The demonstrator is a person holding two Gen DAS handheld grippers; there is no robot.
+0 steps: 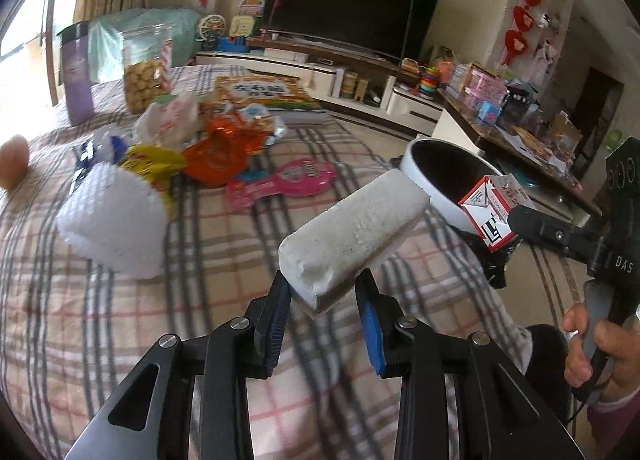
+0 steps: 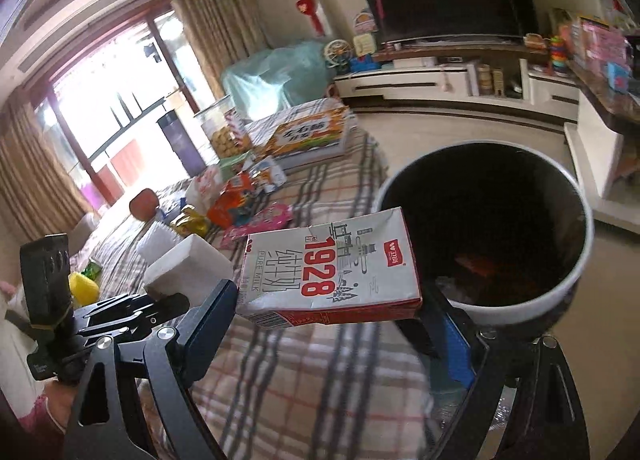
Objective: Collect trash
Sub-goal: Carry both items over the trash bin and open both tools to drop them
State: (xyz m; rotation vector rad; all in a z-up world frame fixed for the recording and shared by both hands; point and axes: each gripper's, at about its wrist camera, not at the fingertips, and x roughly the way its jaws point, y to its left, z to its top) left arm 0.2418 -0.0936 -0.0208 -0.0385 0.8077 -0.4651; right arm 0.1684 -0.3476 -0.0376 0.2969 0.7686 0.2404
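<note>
The left tool (image 1: 324, 292) is clenched on a white foam block (image 1: 354, 234), gripped at its near end so that the rest sticks out ahead of the fingers over the checked surface (image 1: 224, 260). The block looks very light and stiff but crumbly, with a chipped corner showing, so a gentle pinch across its narrow sides seems enough; a hard squeeze would probably dent it. A second foam piece (image 1: 112, 219) lies on the cloth to the left, near a heap of snack wrappers (image 1: 216, 151) that has yet to be gathered.

The left tool points forward and downward, toward the white trash bin (image 2: 576, 280) standing just off the surface's edge.

To the right, the right tool (image 2: 332, 324) grasps a milk carton (image 2: 332, 264) across its width, jaws spread wide around it. The carton is probably empty, light and easily crushed, with smooth printed faces that could slip. It hangs tilted beside the bin's rim, not yet over the dark opening. A hand (image 1: 592, 348) wraps the right tool's handle, angled down toward the bin.
</note>
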